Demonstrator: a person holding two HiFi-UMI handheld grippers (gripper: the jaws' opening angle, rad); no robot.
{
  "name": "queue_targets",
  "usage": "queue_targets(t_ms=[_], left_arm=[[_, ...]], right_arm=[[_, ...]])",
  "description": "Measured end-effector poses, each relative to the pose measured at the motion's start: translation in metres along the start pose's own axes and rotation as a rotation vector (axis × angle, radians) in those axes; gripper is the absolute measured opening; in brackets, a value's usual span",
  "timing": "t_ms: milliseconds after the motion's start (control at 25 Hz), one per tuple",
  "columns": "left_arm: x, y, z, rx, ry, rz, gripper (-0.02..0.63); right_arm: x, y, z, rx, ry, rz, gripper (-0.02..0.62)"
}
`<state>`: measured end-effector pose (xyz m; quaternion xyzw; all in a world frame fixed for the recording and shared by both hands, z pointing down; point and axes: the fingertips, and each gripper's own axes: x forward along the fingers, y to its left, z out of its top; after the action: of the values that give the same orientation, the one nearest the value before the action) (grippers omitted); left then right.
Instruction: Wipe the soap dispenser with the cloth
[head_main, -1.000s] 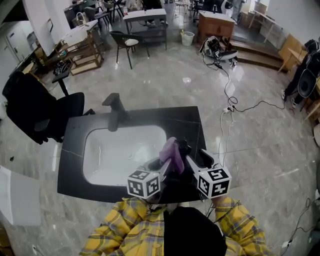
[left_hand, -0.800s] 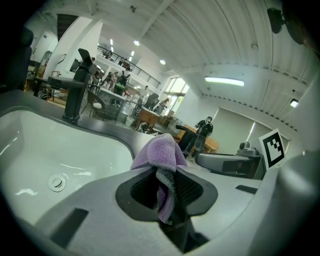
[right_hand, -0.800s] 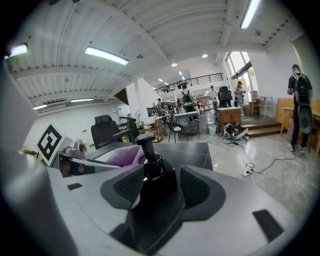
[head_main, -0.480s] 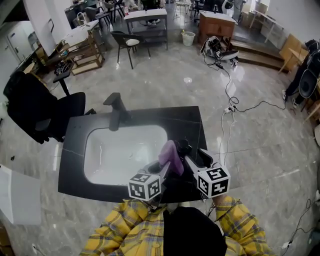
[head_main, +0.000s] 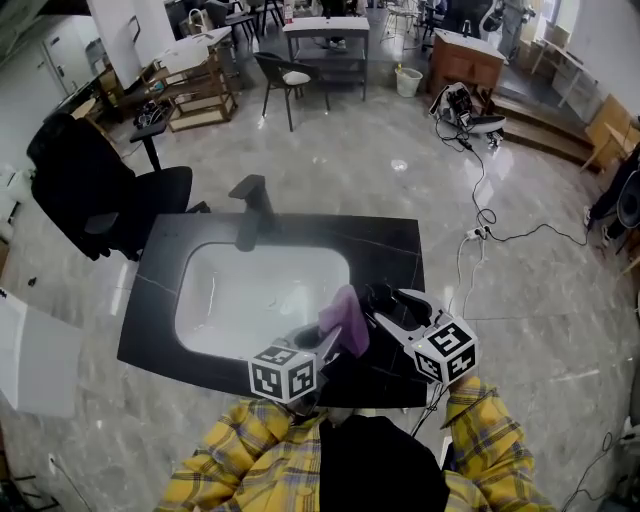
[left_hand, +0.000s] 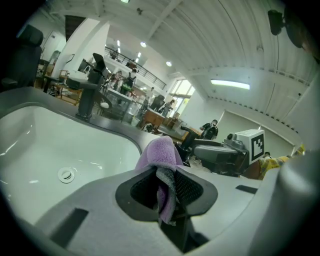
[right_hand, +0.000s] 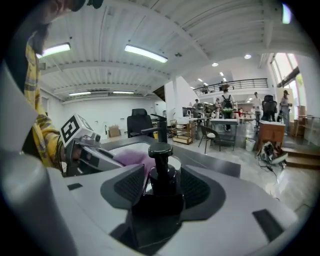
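Your right gripper (right_hand: 161, 189) clamps its fingers (right_hand: 131, 184) on the dispenser (right_hand: 160, 167), over the bench (head_main: 390, 240) right of the sink (head_main: 215, 290). It looks rigid and probably slick, so grip the body, not the pump. Your left gripper (left_hand: 167, 187) pinches the soft, limp cloth (left_hand: 160, 152) just beside it.

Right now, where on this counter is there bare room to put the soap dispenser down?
The counter right of the basin, toward the far right corner, is bare; so is the strip left of the basin. The front right corner is crowded: left tongs with cloth and right tongs with soap dispenser meet there.
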<state>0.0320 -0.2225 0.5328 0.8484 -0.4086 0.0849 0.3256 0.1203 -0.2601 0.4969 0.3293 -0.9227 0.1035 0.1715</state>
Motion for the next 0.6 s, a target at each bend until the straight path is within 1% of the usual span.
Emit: queue_targets(t_ms=[120, 280, 400, 480, 600], left_arm=[[-0.008, 0.003, 0.006, -0.011, -0.021, 0.016, 0.064], [-0.017, 0.006, 0.011, -0.017, -0.042, 0.039, 0.064], [-0.023, 0.007, 0.011, -0.025, -0.055, 0.059, 0.064], [-0.025, 0.009, 0.010, -0.038, -0.062, 0.074, 0.064], [-0.029, 0.008, 0.010, -0.062, -0.075, 0.086, 0.064]], right_arm=[[0.008, 0.005, 0.003, -0.065, 0.022, 0.137, 0.215], [0.017, 0.014, 0.005, -0.217, 0.091, 0.311, 0.215], [0.022, 0.020, 0.005, -0.294, 0.141, 0.427, 0.215], [0.024, 0.022, 0.003, -0.328, 0.175, 0.494, 0.215], [0.027, 0.020, -0.003, -0.388, 0.246, 0.567, 0.215]])
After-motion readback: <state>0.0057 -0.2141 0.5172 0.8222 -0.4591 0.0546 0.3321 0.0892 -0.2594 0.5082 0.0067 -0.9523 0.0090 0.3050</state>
